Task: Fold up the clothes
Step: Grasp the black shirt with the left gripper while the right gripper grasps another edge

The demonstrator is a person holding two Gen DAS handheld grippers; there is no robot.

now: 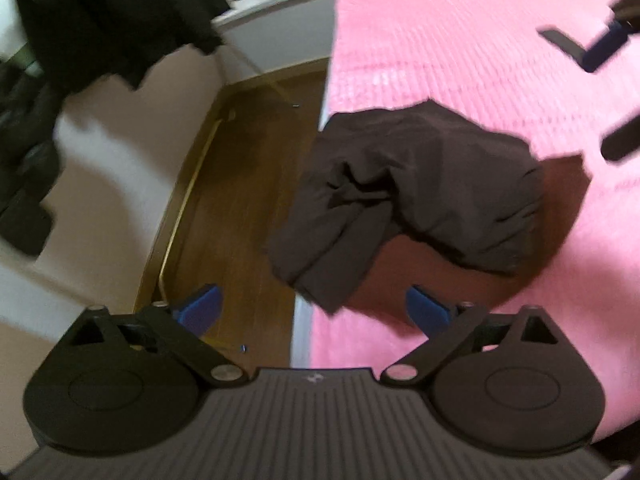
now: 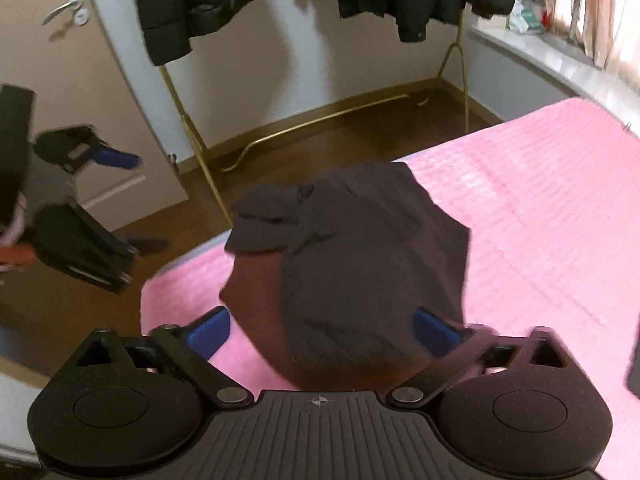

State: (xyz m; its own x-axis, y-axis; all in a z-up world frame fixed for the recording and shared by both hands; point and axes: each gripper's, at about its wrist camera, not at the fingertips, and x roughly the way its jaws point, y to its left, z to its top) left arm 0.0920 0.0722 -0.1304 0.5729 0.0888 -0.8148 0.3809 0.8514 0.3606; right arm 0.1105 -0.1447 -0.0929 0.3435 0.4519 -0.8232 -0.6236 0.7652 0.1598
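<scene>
Garment (image 1: 416,192): dark brown cloth, bunched and rumpled, not flat; lies on the pink bed cover (image 1: 460,52) at the bed's near corner, one end hanging past the bed edge toward the floor.
Fold state: creased heap with no neat edges; whether it is partly folded or simply dropped cannot be told.
Floor (image 1: 244,184): brown wood, at 9 o'clock of the garment in the left wrist view.
Left tool (image 1: 316,314): jaws spread wide, blue pads holding nothing, touching nothing; it hovers above the bed edge.
Garment from left tool: at 12 to 1 o'clock, near; long axis runs roughly from 7 to 2 o'clock, the hanging end closest.
Right tool (image 2: 322,334): jaws spread wide, empty; the garment's near edge shows between the blue pads, contact not certain because of blur.
Garment from right tool: dead ahead at 12 o'clock, just beside the pads.
Nearer tool: right, by my judgement.
Coat rack (image 2: 208,168): gold frame with black jackets (image 2: 200,4), well apart, at 11 o'clock in the right wrist view.
</scene>
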